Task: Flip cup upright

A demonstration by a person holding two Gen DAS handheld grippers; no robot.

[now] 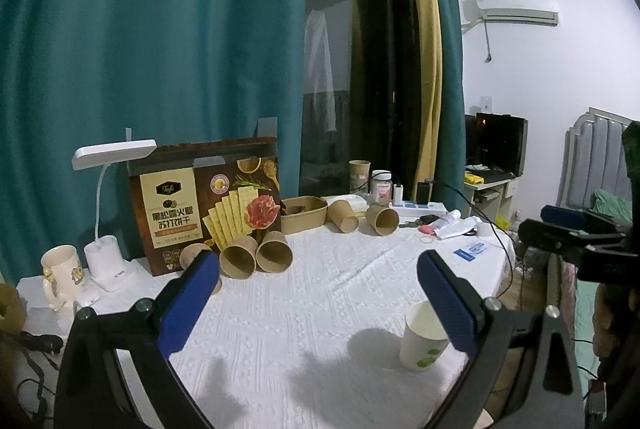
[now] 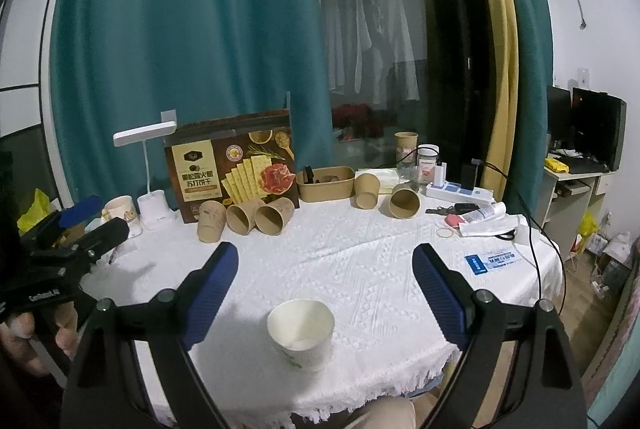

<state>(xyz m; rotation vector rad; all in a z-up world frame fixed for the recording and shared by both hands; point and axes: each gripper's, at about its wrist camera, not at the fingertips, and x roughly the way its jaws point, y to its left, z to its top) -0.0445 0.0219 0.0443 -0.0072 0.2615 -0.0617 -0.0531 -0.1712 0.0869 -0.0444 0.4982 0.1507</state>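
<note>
A white paper cup with green dots point(image 2: 301, 333) stands upright, mouth up, near the front edge of the white tablecloth point(image 2: 344, 269). In the left wrist view the cup point(image 1: 422, 341) sits partly behind my left gripper's right finger. My right gripper point(image 2: 325, 263) is open and empty, held above and just behind the cup. My left gripper point(image 1: 318, 271) is open and empty over the cloth, to the left of the cup. The left gripper also shows at the left edge of the right wrist view point(image 2: 76, 225).
Several brown paper cups point(image 2: 256, 217) lie on their sides by a cracker box point(image 2: 236, 169); two more point(image 2: 404, 203) lie beside a brown tray point(image 2: 326, 185). A desk lamp point(image 2: 150, 165), mug point(image 1: 60, 269), power strip point(image 2: 460, 191) and cables sit at the back and right.
</note>
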